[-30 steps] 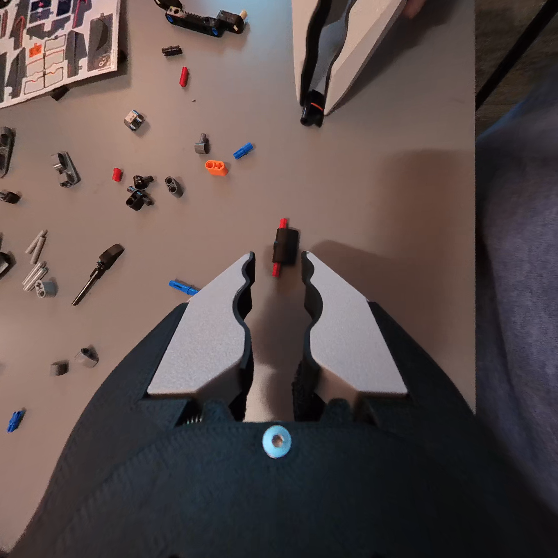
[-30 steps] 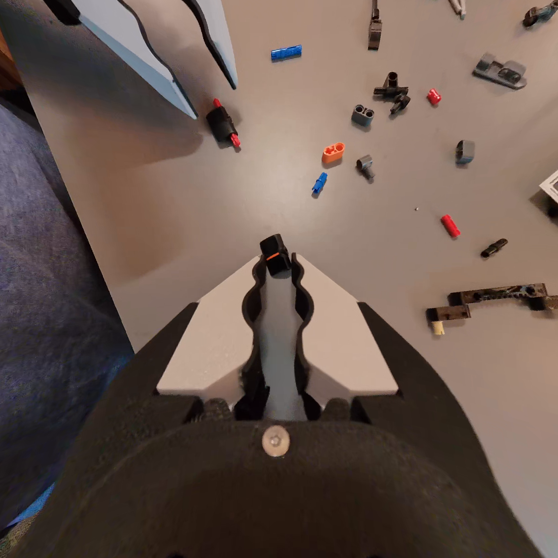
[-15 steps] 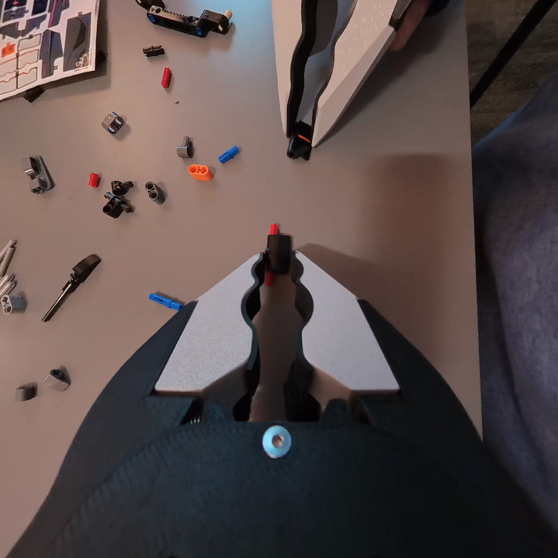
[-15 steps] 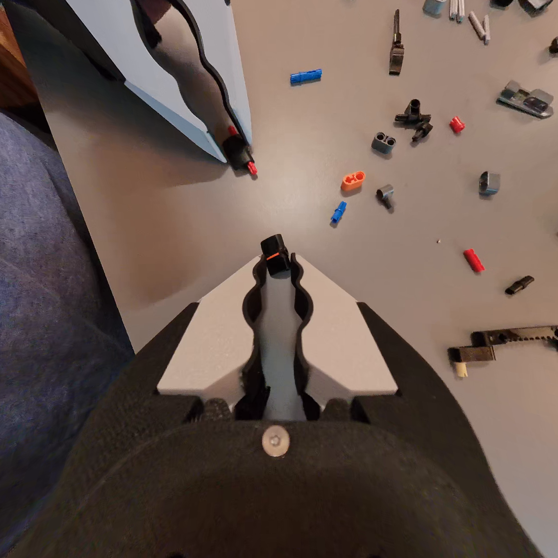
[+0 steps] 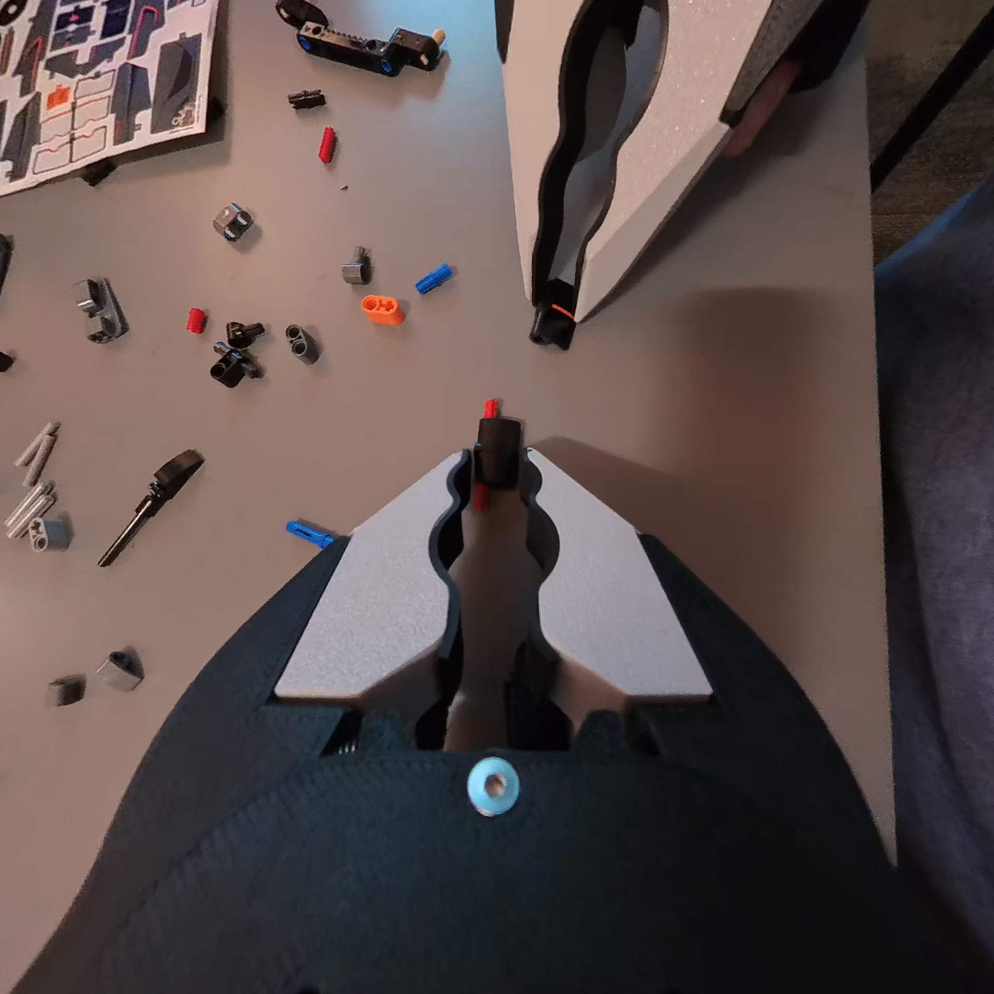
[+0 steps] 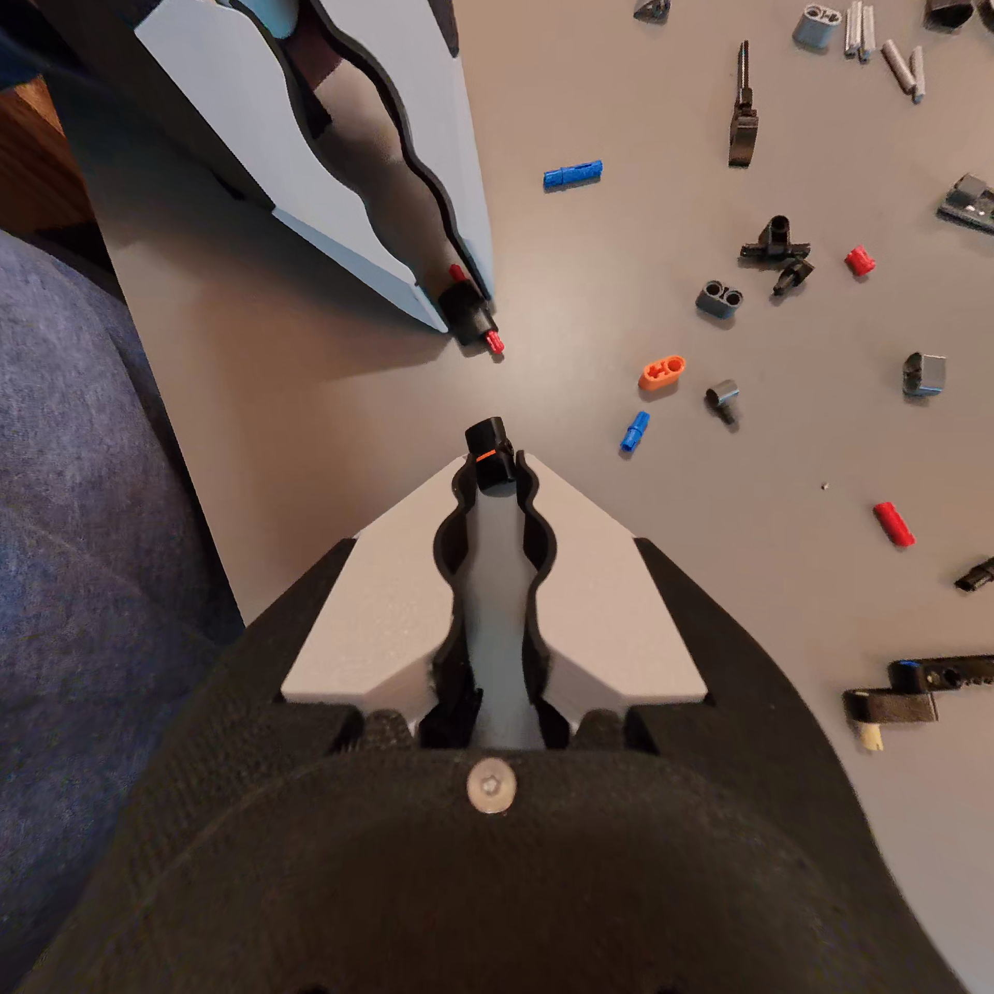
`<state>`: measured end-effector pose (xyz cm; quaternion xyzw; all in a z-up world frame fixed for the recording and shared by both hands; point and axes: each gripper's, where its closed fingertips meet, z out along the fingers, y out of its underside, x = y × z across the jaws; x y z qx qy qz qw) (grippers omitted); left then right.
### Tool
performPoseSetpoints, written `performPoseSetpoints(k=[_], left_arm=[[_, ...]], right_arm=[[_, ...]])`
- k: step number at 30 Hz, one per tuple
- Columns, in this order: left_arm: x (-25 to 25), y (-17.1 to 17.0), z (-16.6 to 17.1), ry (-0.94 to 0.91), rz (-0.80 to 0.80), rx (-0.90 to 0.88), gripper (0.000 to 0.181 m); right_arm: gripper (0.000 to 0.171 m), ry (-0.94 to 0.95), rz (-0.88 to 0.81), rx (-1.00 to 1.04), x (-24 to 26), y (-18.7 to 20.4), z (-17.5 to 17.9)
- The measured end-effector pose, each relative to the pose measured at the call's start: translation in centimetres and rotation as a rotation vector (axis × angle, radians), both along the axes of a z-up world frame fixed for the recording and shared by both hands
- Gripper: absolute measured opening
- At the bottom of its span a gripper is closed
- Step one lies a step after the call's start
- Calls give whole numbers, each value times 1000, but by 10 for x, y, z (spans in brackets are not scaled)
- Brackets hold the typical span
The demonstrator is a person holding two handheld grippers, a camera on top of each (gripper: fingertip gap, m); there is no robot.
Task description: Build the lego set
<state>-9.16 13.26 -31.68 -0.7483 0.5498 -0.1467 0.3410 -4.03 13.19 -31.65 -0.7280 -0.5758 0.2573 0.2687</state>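
Gripping black cylindrical connector (image 5: 497,453), left claw (image 5: 496,457), matte grey table (image 5: 441,376)

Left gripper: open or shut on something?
Shut: the left gripper pinches the black connector with the red axle between its fingertips.

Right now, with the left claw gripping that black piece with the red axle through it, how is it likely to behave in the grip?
The black piece with the red axle looks like small rigid plastic, so probably stiff and light. The left claw pinches only its rounded body at the very tips, so it may pivot or slip. The axle's ends stick out both sides and might slide if pushed.
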Motion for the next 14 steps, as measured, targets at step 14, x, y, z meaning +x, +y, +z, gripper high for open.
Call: performPoseSetpoints(k=[14], left_arm=[[-14,-1,7,-33,20,-25,34]], right_arm=[[27,80,-96,-19,4,3,11]])
